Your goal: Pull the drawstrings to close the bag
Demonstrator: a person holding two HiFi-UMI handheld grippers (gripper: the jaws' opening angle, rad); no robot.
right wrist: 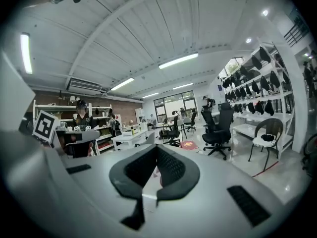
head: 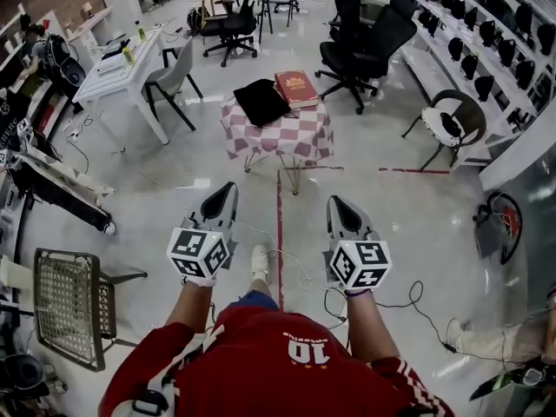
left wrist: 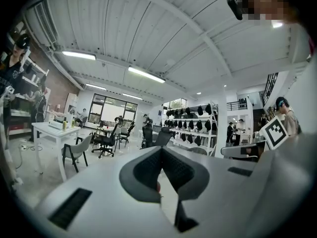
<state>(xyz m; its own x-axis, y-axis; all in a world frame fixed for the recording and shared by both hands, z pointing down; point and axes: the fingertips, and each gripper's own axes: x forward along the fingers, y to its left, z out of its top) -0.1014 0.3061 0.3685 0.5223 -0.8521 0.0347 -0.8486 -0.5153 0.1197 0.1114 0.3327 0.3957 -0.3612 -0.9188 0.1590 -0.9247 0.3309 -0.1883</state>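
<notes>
A black drawstring bag (head: 261, 101) lies on a small table with a red-and-white checkered cloth (head: 287, 137), some way ahead of me in the head view. Beside the bag rests a red book (head: 297, 88), which also shows far off as the red book (right wrist: 188, 144) in the right gripper view. My left gripper (head: 228, 187) and right gripper (head: 334, 201) are held side by side over the floor, well short of the table, pointing toward it. Both are shut with nothing between the jaws, as the left gripper (left wrist: 161, 150) and right gripper (right wrist: 156, 148) views show. The drawstrings are too small to make out.
A red tape line (head: 280, 224) runs along the floor toward the table. Black office chairs (head: 365, 42) stand behind it, a white desk (head: 122, 68) and grey chair at left, a metal mesh chair (head: 69, 302) near left, a round-backed chair (head: 452, 124) and shelves at right. Cables lie by my feet.
</notes>
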